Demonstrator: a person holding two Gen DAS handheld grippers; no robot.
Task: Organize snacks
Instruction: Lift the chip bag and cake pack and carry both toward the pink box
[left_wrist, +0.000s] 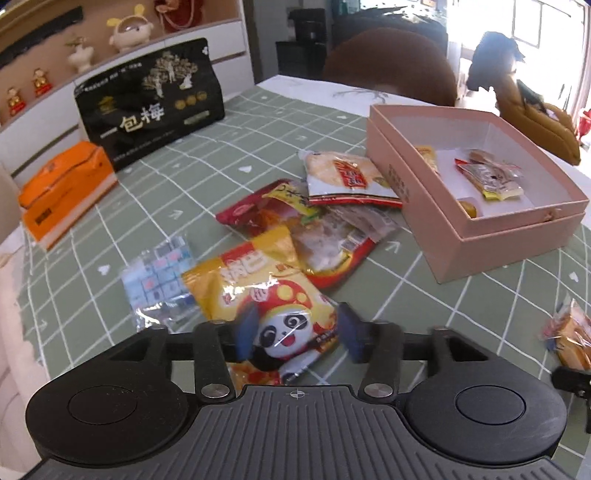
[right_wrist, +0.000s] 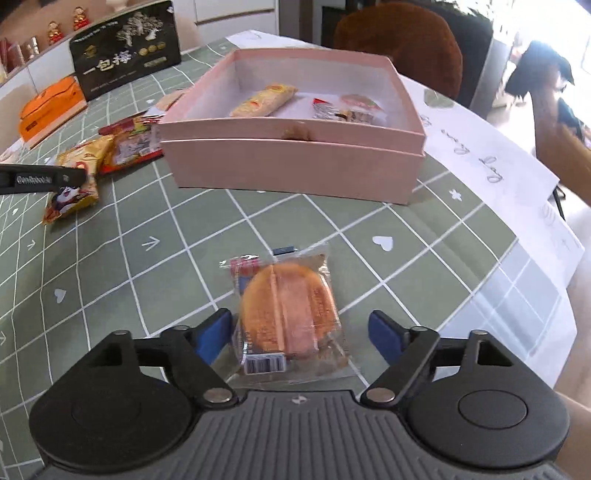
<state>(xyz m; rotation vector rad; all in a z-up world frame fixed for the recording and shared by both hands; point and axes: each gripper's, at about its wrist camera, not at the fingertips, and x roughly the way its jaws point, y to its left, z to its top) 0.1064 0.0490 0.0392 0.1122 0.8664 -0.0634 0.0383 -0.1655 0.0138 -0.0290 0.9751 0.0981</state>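
My left gripper (left_wrist: 295, 332) is open, its blue pads on either side of a yellow panda snack bag (left_wrist: 266, 295) on the green checked tablecloth; touching or not, I cannot tell. Beyond it lies a pile of snack packets (left_wrist: 325, 214). My right gripper (right_wrist: 299, 332) is open around a wrapped round orange cake (right_wrist: 286, 314), pads apart from it. The open pink box (right_wrist: 291, 162) stands ahead with several snacks inside; it also shows in the left wrist view (left_wrist: 491, 243). The left gripper shows in the right wrist view (right_wrist: 44, 179) over the panda bag (right_wrist: 72, 192).
A black plum bag (left_wrist: 151, 103) and an orange box (left_wrist: 62, 188) stand at the far left. A clear packet of small sweets (left_wrist: 159, 280) lies left of the panda bag. A white sheet (right_wrist: 491, 162) lies right of the box. A brown chair (left_wrist: 391, 62) stands behind the table.
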